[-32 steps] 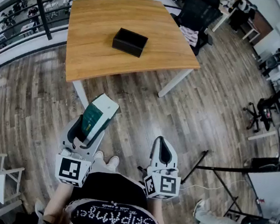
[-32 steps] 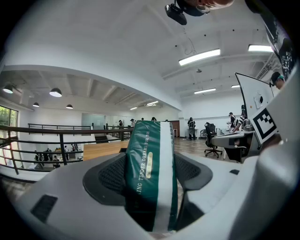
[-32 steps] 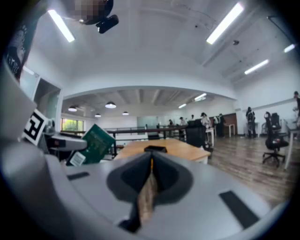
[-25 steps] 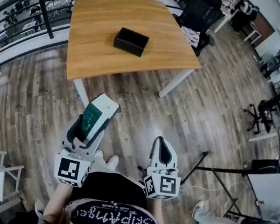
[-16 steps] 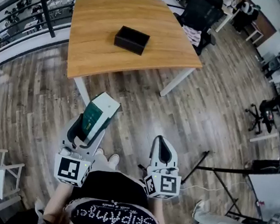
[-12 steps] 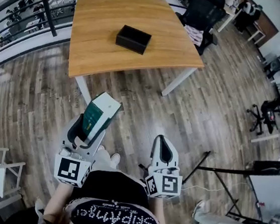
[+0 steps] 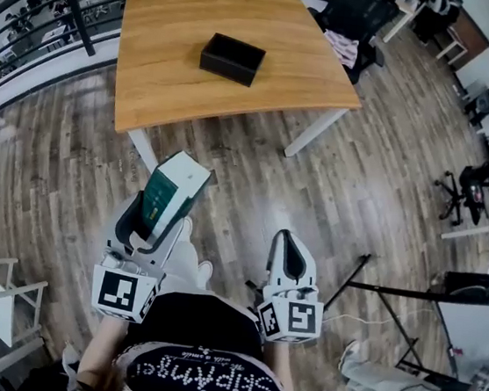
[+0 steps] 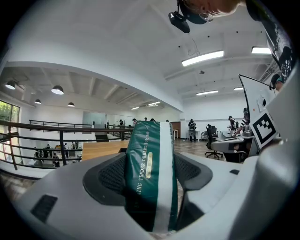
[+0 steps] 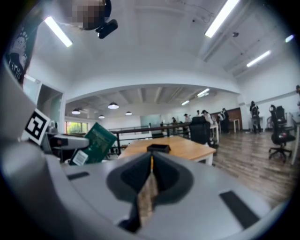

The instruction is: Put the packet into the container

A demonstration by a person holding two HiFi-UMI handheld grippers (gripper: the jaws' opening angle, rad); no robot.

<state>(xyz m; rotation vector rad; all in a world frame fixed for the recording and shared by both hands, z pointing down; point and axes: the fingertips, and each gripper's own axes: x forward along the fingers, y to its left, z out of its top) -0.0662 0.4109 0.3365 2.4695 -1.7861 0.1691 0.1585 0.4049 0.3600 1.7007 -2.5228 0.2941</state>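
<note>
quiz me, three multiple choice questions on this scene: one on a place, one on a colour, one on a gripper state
1. Where is the container?
A. on the table
B. on the floor
C. on a chair

2. What colour is the packet?
A. red and yellow
B. green and white
C. blue

3. The right gripper is:
A. shut on the packet
B. wide open
C. shut and empty

Answers:
1 A: it sits on the wooden tabletop.
2 B: it is green with a white stripe, held in the left gripper.
3 C: its jaws meet with nothing between them.
</note>
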